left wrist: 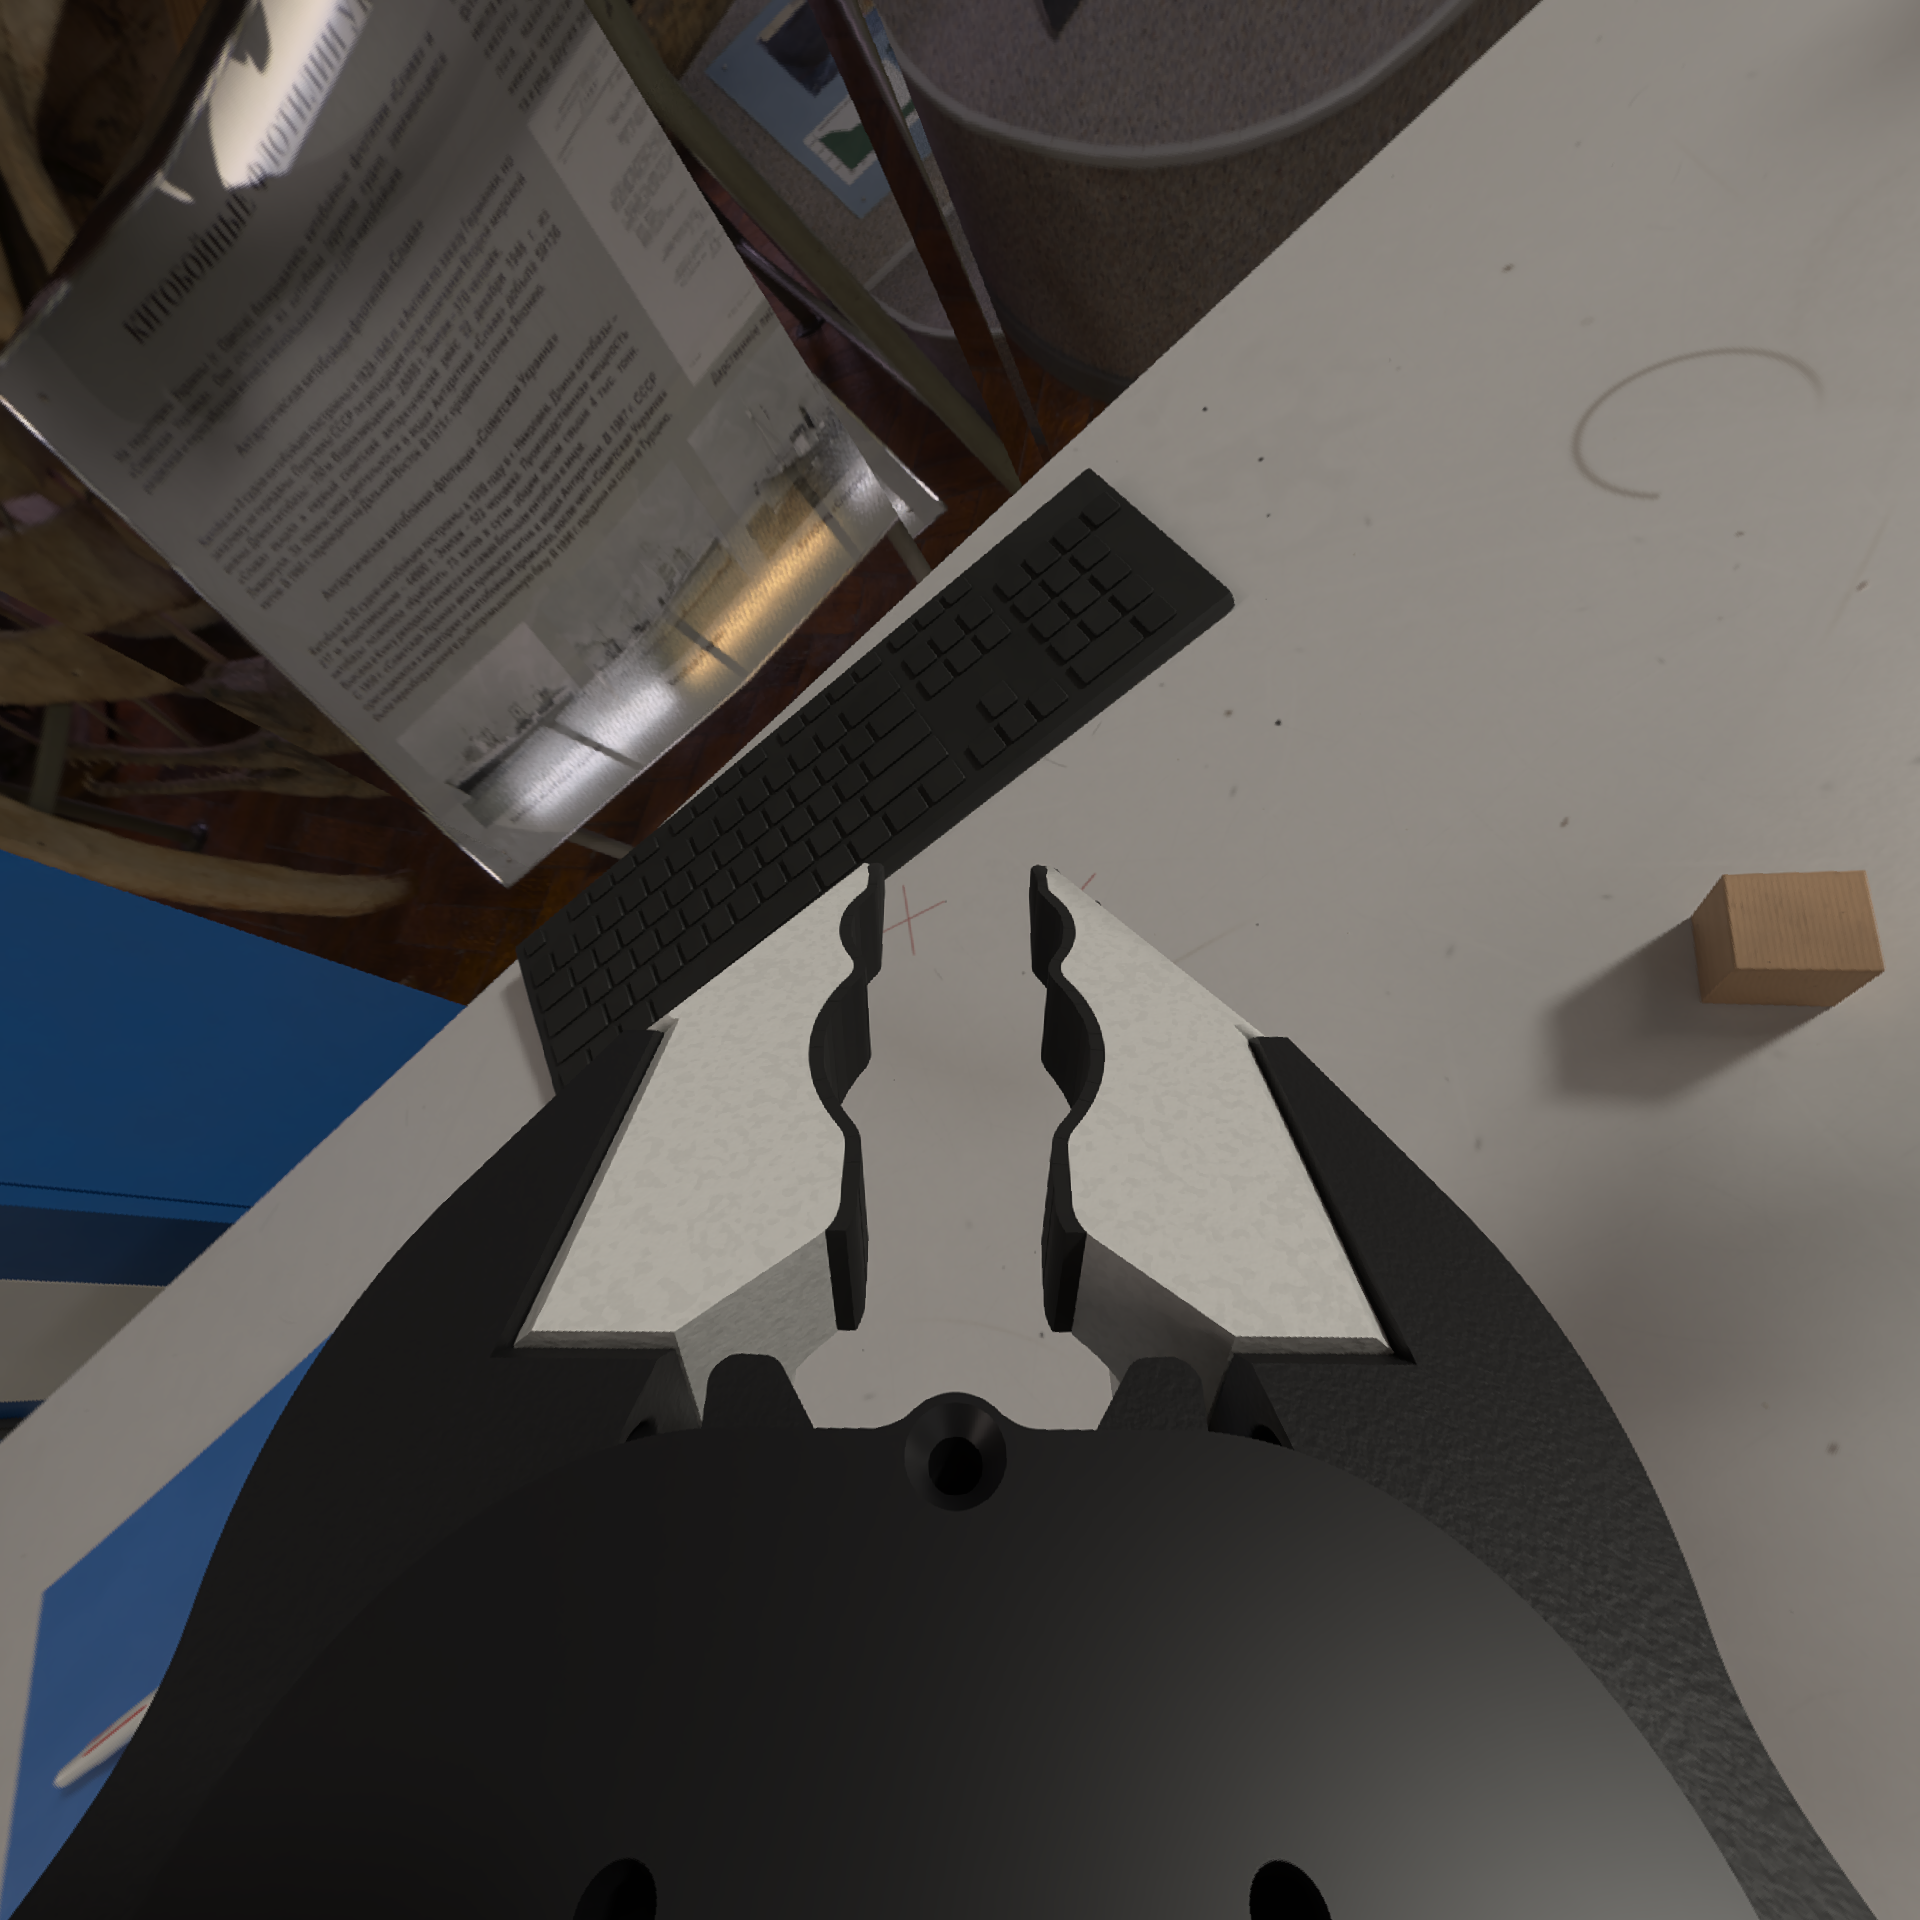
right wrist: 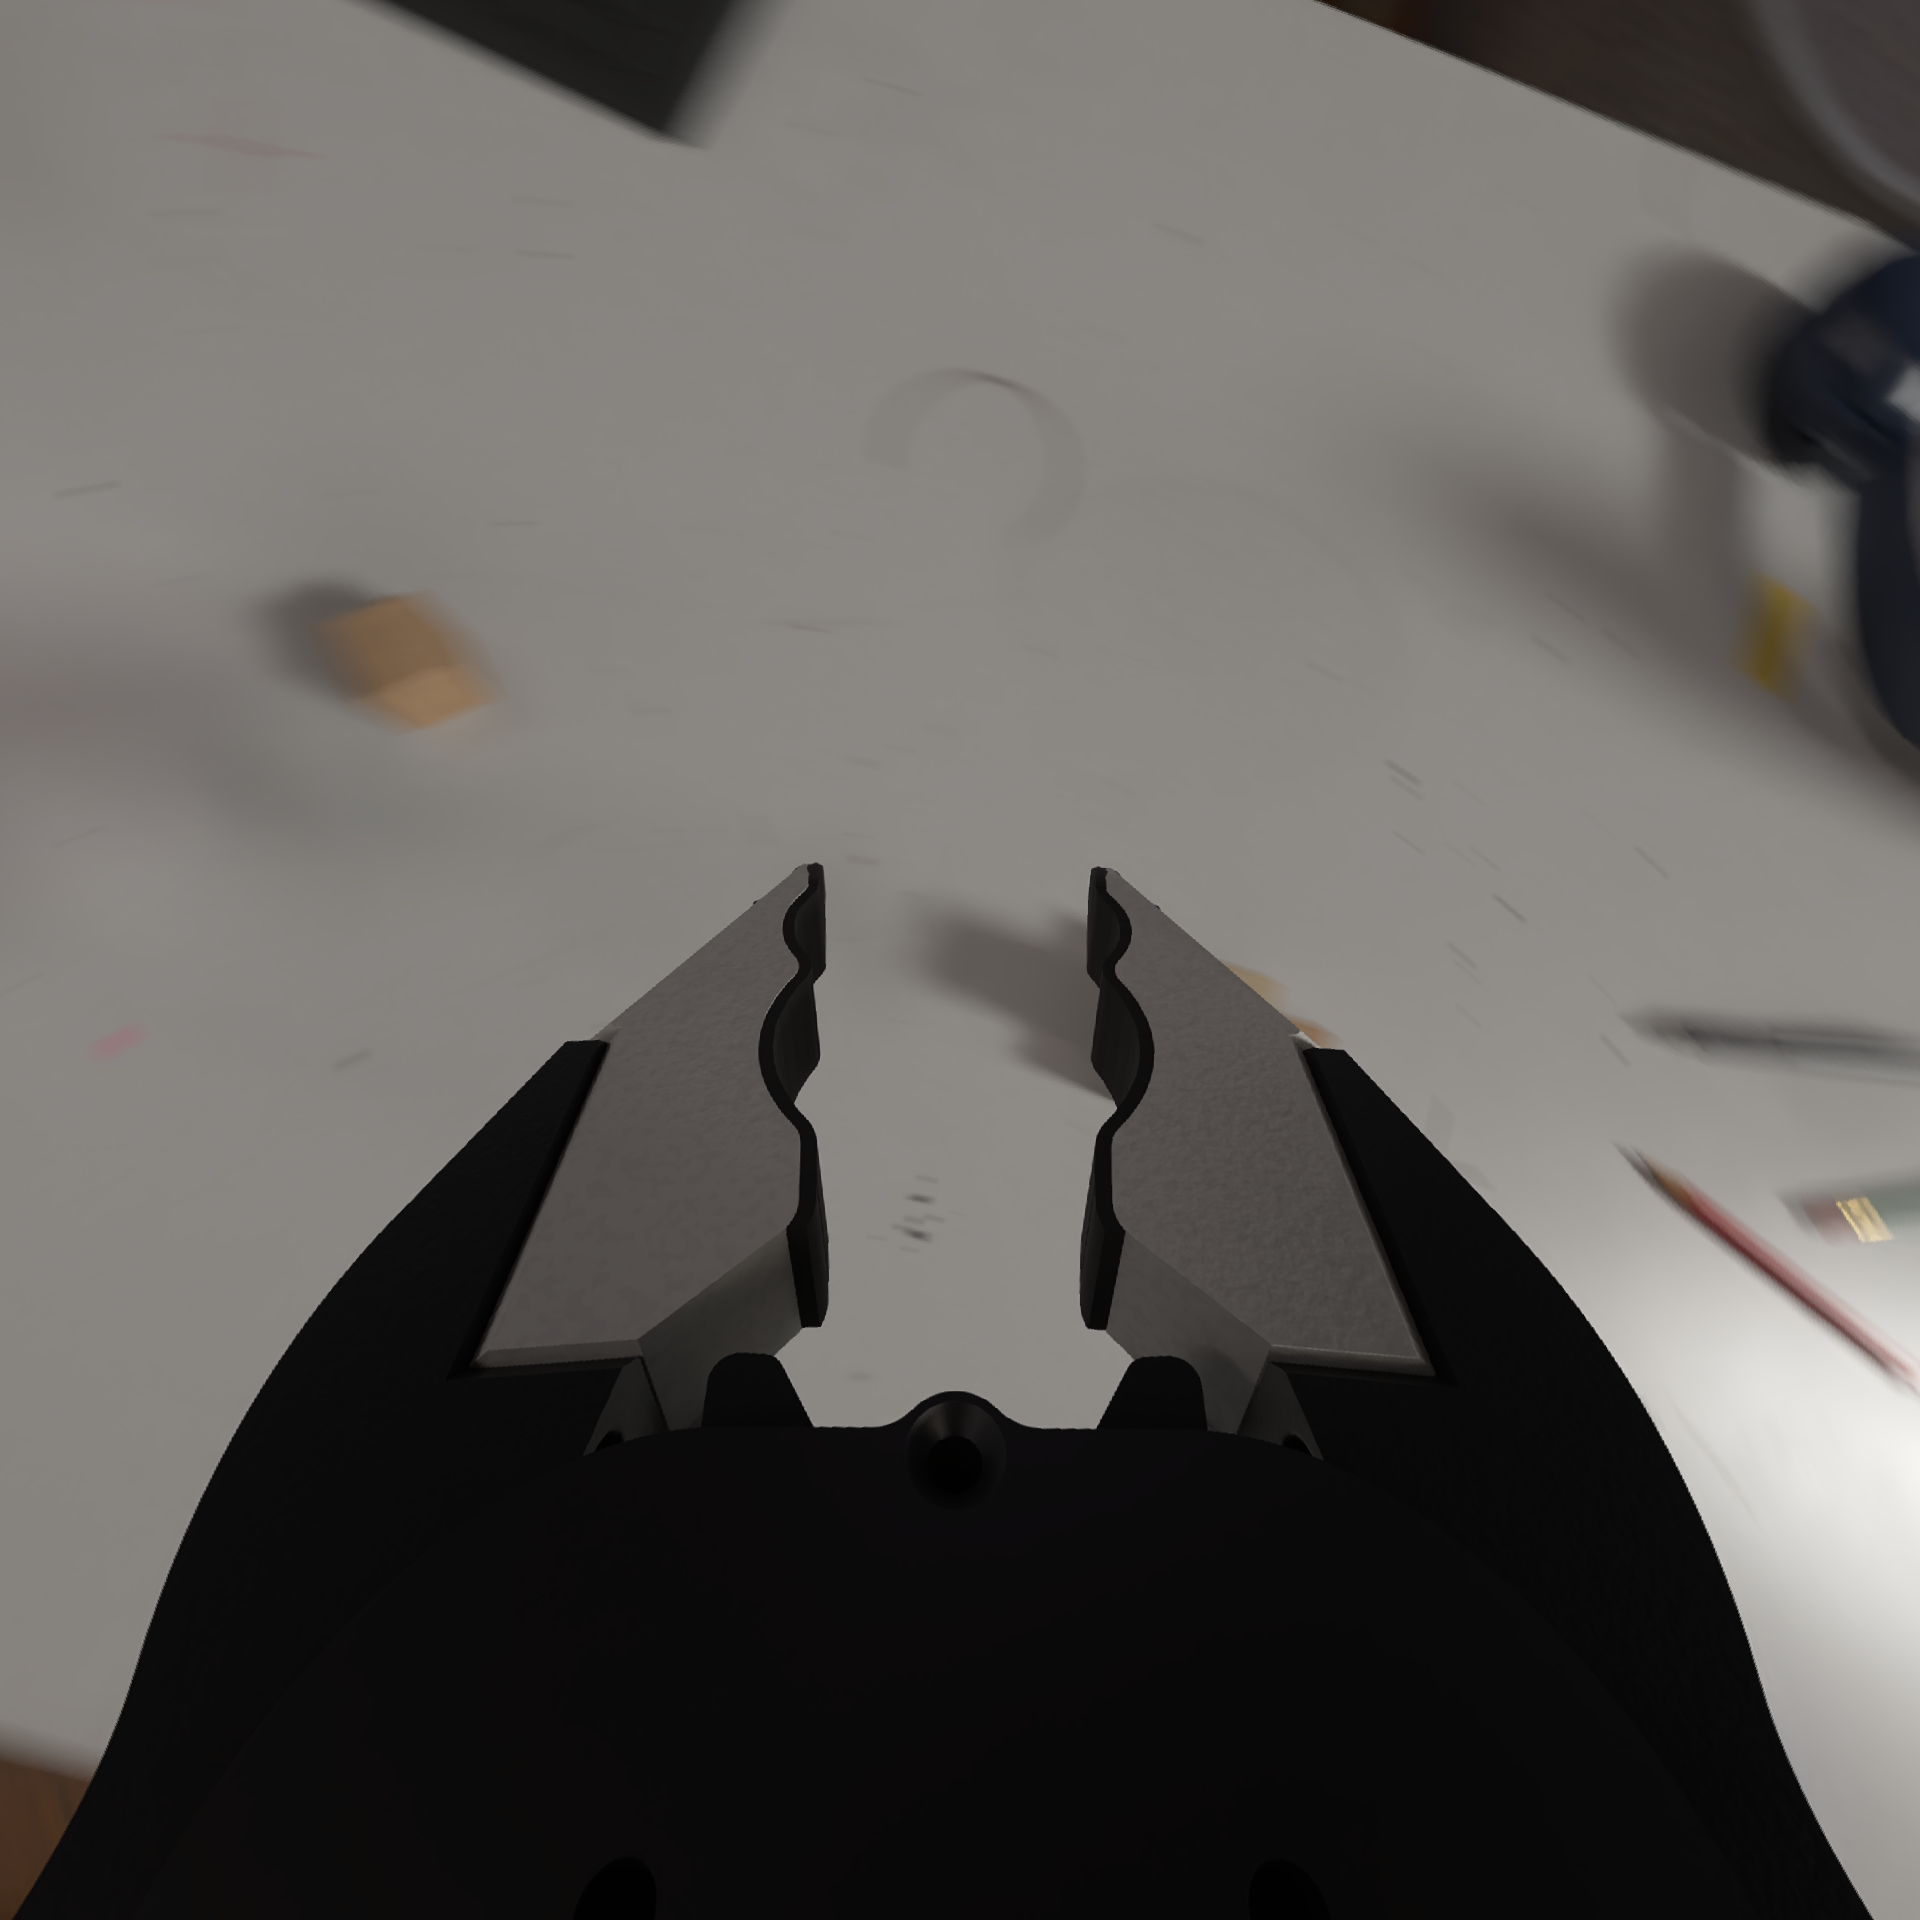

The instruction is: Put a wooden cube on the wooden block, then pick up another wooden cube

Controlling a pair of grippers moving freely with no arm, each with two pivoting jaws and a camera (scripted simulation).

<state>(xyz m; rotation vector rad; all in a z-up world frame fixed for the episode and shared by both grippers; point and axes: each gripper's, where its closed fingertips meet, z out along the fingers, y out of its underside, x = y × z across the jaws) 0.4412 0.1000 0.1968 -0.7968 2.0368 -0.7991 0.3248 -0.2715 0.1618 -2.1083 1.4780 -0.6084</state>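
A wooden cube (left wrist: 1785, 938) sits on the white table (left wrist: 1455, 727), to the right of my left gripper (left wrist: 956, 883), which is open and empty above the table near a black keyboard (left wrist: 873, 748). The right wrist view is blurred by motion. It shows a wooden cube (right wrist: 405, 660) on the table to the upper left of my right gripper (right wrist: 956, 883), which is open and empty. A sliver of another wooden piece (right wrist: 1262, 987) shows behind its right finger, mostly hidden.
The table edge runs diagonally behind the keyboard. A printed board (left wrist: 416, 416) and a blue cabinet (left wrist: 156, 1039) lie beyond it. In the right wrist view a dark blue object (right wrist: 1849, 416), pencils (right wrist: 1766, 1262) and a pen (right wrist: 1766, 1034) lie at the right.
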